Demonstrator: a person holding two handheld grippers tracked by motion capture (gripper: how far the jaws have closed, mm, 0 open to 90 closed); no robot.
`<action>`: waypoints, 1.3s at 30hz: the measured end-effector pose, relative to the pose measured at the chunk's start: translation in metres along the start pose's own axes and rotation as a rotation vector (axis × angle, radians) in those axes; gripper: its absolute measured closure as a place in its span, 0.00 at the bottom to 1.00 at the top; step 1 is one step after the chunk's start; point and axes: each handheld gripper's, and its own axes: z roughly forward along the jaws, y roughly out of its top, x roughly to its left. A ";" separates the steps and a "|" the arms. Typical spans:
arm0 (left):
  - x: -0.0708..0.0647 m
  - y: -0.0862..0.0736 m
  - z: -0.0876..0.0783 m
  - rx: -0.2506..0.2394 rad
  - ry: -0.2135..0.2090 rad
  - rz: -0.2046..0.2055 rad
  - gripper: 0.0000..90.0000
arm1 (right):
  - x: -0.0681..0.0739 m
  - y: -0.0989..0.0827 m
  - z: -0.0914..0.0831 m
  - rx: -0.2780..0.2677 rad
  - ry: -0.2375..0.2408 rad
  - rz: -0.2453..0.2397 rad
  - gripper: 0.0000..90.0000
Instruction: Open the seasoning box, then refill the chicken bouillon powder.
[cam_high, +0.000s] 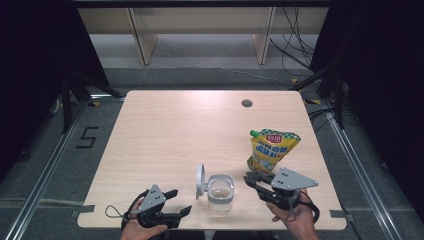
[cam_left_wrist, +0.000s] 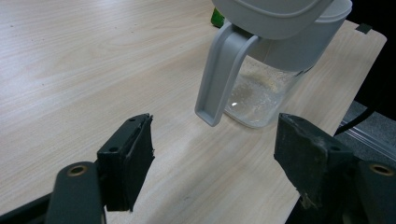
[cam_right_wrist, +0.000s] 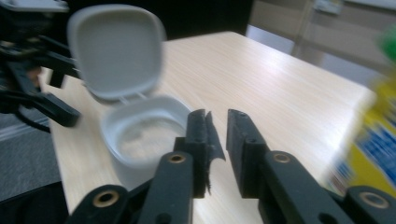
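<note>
pale wooden worktop (cam_high: 165, 135): with the right hand-held gripper (cam_right_wrist: 215, 126) slightly parted and empty just beside the open jar (cam_high: 220, 192), spread wider before reaching the pouch (cam_high: 270, 150).

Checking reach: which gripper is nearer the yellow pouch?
Right. The right gripper sits just below the yellow pouch, apart from it; the left gripper is beyond the container.

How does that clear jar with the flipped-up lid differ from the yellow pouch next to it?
The jar is rigid, see-through plastic with a grey rim, while the pouch is soft, opaque, yellow and printed. The jar stands with its hinged lid raised and open; the pouch's green cap looks on. The jar holds a little pale powder; the pouch's contents are hidden. Both rest on the wooden table.
</note>
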 end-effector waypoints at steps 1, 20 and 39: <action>0.000 0.000 0.000 0.000 -0.001 0.000 0.30 | -0.004 -0.006 -0.005 -0.005 -0.012 0.010 0.82; -0.005 -0.003 0.006 0.043 0.064 0.028 0.16 | -0.063 -0.066 -0.040 -0.025 -0.190 0.182 0.33; -0.014 -0.007 -0.001 0.042 0.054 -0.028 0.16 | -0.073 -0.073 -0.030 0.006 -0.234 0.229 0.21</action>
